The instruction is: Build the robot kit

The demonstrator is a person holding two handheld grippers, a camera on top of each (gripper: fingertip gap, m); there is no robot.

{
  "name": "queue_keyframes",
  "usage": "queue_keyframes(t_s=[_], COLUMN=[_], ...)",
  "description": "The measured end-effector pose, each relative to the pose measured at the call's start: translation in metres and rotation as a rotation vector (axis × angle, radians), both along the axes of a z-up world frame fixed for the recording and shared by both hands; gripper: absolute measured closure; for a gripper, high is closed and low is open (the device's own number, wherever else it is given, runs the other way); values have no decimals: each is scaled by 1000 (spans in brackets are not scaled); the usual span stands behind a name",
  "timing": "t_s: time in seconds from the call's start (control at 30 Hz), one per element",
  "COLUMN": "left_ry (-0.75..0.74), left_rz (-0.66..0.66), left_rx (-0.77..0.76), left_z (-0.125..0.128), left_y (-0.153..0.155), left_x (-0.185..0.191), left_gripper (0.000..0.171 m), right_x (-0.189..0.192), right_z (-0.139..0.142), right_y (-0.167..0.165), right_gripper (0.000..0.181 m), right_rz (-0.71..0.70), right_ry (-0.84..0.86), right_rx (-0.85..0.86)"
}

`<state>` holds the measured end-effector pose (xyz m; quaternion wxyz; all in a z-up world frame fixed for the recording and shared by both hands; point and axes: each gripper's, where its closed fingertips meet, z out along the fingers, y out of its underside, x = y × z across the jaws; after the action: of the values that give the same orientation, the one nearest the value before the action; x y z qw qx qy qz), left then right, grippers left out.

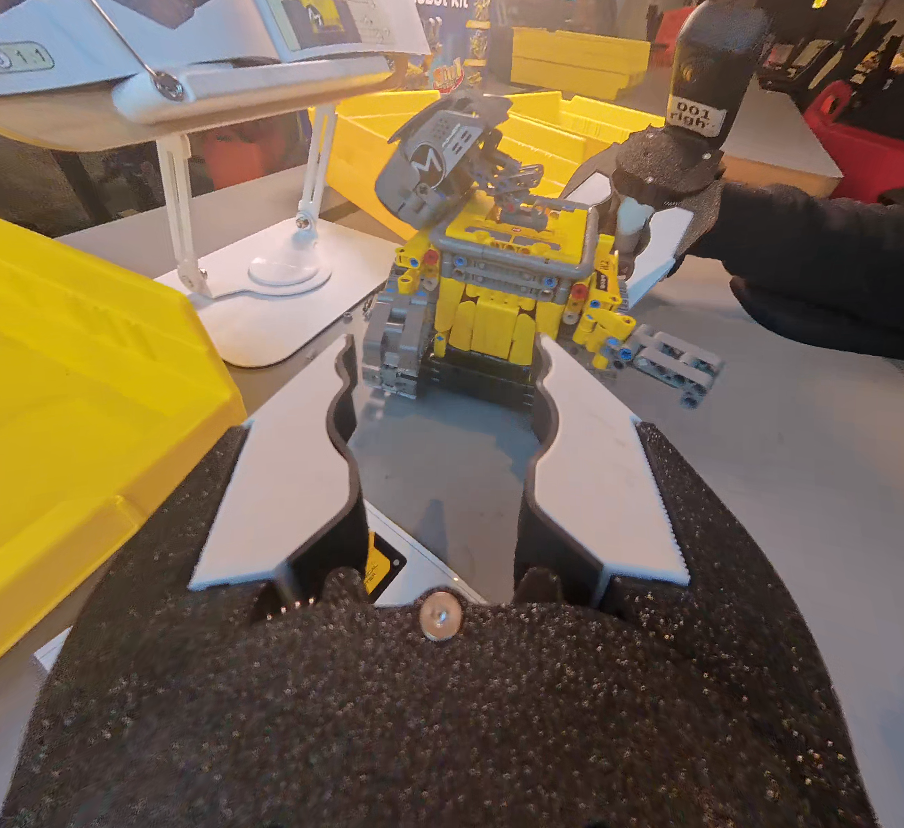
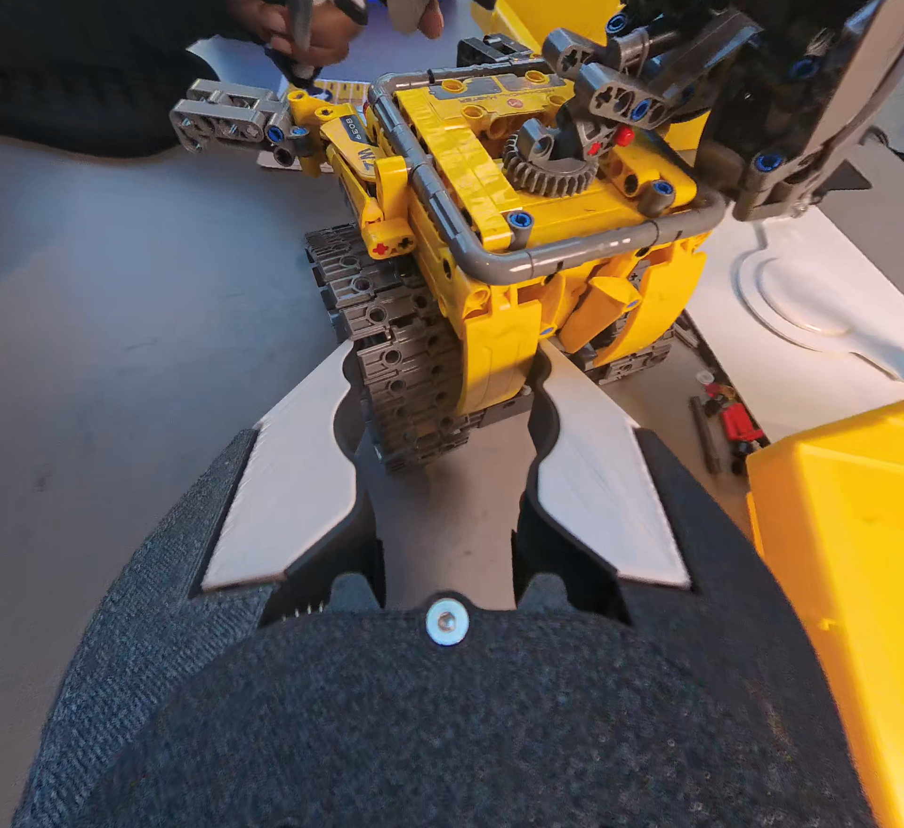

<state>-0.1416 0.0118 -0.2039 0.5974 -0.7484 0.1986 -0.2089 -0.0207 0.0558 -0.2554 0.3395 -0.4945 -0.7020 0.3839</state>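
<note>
Left claw (image 1: pixel 446 354) wide, fingertips flanking the yellow brick robot's (image 1: pixel 494 286) front base on the bench (image 1: pixel 734 486); right claw (image 2: pixel 442 354) wide, straddling its tread corner; yellow bins (image 1: pixel 489 129) and white stand (image 1: pixel 274 296) beyond.

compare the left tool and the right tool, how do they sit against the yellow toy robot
The left tool sits low at one face of the yellow toy robot, jaws open, tips flanking the base.
The right tool meets a corner, jaws open across the track and a yellow panel.
The left tool approaches level; the right tool looks down on the robot's top.
Both have white fingers and hold nothing.
</note>
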Motion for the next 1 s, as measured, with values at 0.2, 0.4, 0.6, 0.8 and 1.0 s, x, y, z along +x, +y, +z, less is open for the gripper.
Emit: queue_keyframes(t_s=[0.2,0.4,0.6,0.8,1.0], left_ry=[-65,-58,-6,136,342], left_rz=[-186,-254,-278,-273,-168], left_rx=[15,-17,-45,-97,-118], left_z=[8,0,-11,-34,-59], left_y=[-17,-24,-25,-25,-11], left_x=[26,41,52,59,50], left_gripper=[97,95,92,77,84], right_x=[22,33,52,26,8], right_z=[3,7,6,-9,-10], right_y=[-29,40,37,4,3], right_gripper=[117,117,98,50,76], right_rz=[230,-77,-87,-63,-71], right_ry=[-5,-10,-90,-154,-79], right_rx=[-103,-117,-37,-75,-52])
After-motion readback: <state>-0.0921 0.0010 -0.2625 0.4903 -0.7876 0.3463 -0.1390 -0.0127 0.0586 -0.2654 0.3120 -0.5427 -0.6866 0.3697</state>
